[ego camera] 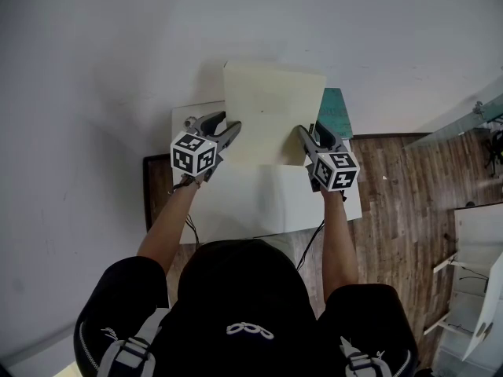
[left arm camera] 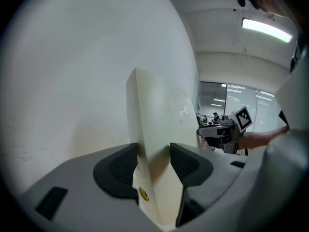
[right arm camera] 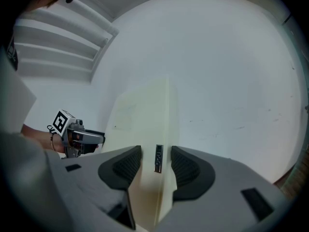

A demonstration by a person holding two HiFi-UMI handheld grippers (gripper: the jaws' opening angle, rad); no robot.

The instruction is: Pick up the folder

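A white wall (ego camera: 118, 69) fills most of the head view, with wood floor (ego camera: 401, 203) off to the right and a white table (ego camera: 206, 110) pushed against the wall below the person's dark-sleeved arms. Beside the table on the left lies a dark brown panel (ego camera: 157, 195), and a teal object (ego camera: 336, 112) shows at the table's far right corner, partly behind the folder. The folder (ego camera: 271, 112) – thick, cream-coloured, plain-faced – stands upright over the middle of the table, close to the wall, held by its two side edges; whether its bottom edge touches the table I cannot tell. The left gripper (ego camera: 229, 126) has its fingers closed on the folder's left edge: in the left gripper view the dark ribbed pads (left arm camera: 116, 170) sit on either side of the cream board, pressed to it, with the board rising tall between them. The right gripper (ego camera: 310, 136) grips the opposite edge the same way – its fingers stand fairly wide apart, yet both pads (right arm camera: 186, 167) bear on the thick spine between them. A narrow dark slot (right arm camera: 158, 158) is set in that spine just between the right pads, and a small yellow dot (left arm camera: 143, 193) marks the folder low down by the left pad.
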